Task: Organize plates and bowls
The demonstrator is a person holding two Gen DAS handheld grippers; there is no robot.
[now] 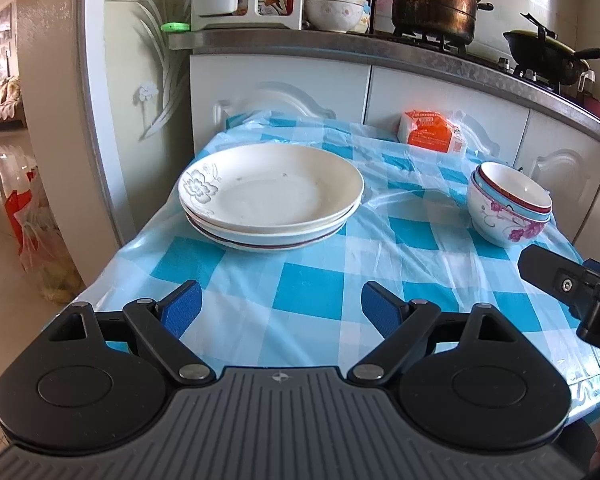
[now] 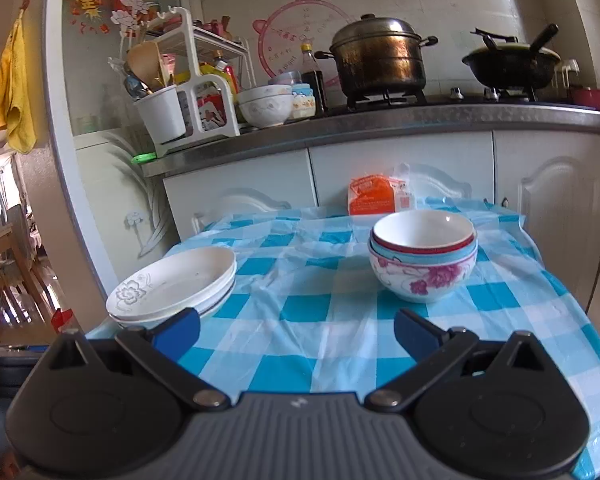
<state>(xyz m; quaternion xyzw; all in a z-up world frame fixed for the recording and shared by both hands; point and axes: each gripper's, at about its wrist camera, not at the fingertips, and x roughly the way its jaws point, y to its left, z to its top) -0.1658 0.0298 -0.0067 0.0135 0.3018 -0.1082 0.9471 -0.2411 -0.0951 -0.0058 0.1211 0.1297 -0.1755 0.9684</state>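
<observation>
A stack of white plates [image 1: 272, 196] with a grey flower print sits on the left of the blue checked table [image 1: 300, 280]; the same plates [image 2: 172, 284] show at the left of the right wrist view. Three nested bowls [image 1: 508, 204], the outer one with purple flowers, stand at the right; these bowls [image 2: 424, 256] lie straight ahead of my right gripper [image 2: 298, 330]. My left gripper [image 1: 282, 306] hovers over the near table edge, open and empty, short of the plates. My right gripper is open too, holding nothing; part of it shows at the left wrist view's right edge.
An orange packet [image 1: 432, 132] lies at the table's far edge against white cabinets. The counter [image 2: 380, 124] above carries a steel pot [image 2: 380, 60], a black wok [image 2: 512, 64], bowls and a utensil rack. A doorway opens to the left.
</observation>
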